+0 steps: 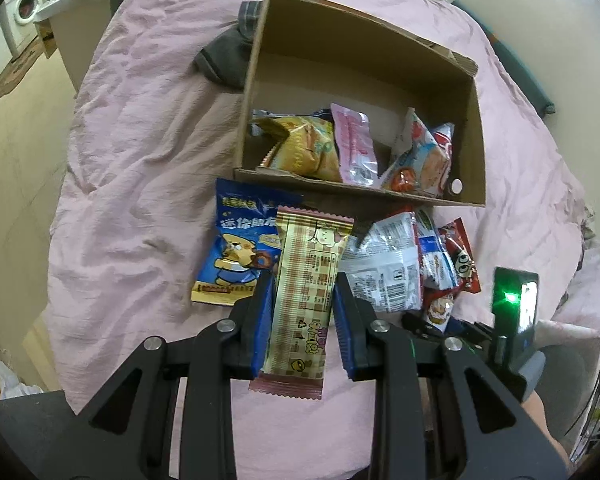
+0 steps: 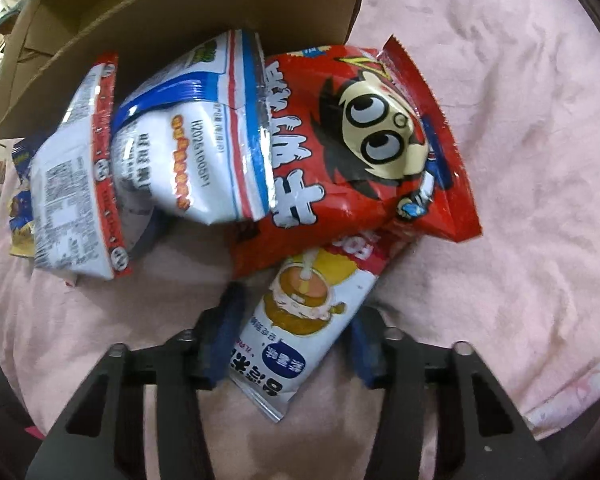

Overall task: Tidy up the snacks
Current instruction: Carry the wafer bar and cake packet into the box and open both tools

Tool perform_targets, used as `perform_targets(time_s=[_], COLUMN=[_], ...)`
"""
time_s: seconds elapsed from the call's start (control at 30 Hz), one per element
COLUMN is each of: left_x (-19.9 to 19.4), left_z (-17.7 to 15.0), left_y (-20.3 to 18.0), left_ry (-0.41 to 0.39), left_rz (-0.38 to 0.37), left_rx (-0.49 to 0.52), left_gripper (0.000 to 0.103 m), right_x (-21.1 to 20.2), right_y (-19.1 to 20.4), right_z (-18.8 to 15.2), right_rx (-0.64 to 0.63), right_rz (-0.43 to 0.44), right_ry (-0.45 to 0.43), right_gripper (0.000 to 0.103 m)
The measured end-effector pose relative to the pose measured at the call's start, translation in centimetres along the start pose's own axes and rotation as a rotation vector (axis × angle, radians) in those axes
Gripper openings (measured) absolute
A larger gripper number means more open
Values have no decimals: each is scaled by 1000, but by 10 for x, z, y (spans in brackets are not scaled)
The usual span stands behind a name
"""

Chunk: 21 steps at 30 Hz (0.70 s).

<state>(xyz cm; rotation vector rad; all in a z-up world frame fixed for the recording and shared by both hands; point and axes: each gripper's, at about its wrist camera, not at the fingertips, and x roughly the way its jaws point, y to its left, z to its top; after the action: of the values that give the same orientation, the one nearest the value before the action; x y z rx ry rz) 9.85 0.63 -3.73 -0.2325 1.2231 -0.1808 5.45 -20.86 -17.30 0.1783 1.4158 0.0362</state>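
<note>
My left gripper (image 1: pixel 302 280) is shut on a beige checkered snack bar (image 1: pixel 308 272), held lengthwise over the pink bedspread just short of the open cardboard box (image 1: pixel 476 152). Several snack packets lie inside the box. A blue bear packet (image 1: pixel 240 248) and a heap of white and red packets (image 1: pixel 400 264) rest before the box's near wall. My right gripper (image 2: pixel 296 316) points down at that heap, its pads touching both edges of a white milk tea sachet (image 2: pixel 300 320). The sachet is tucked under a red cartoon-face packet (image 2: pixel 360 140), beside a white-and-blue packet (image 2: pixel 192 140).
The pink bedspread (image 1: pixel 140 160) covers the whole work surface. A grey cloth (image 1: pixel 224 60) lies against the box's far left wall. A red-edged white packet (image 2: pixel 72 184) leans by the box (image 2: pixel 204 4). A washing machine (image 1: pixel 24 12) stands far off to the left.
</note>
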Motion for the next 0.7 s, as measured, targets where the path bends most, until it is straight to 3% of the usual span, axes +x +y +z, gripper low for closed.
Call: perform_targets(time_s=[0.2, 0.43, 0.63, 0.7], left_x=[-3, -1, 0, 0], left_z=[-1, 0, 1, 3], left_y=[5, 7, 8, 11], left_ry=[3, 15, 0, -10], left_rz=[-19, -30, -3, 6], left_rx=[-19, -45, -50, -64], left_gripper=[25, 25, 25, 25], right_x=[-15, -34, -74, -83], right_y=[-6, 3, 35, 43], right_z=[-6, -42, -29, -20], right_rx=[35, 59, -20, -56], right_rz=[103, 319, 444, 446], right_ry=[55, 126, 24, -23], right_gripper=[35, 33, 32, 32])
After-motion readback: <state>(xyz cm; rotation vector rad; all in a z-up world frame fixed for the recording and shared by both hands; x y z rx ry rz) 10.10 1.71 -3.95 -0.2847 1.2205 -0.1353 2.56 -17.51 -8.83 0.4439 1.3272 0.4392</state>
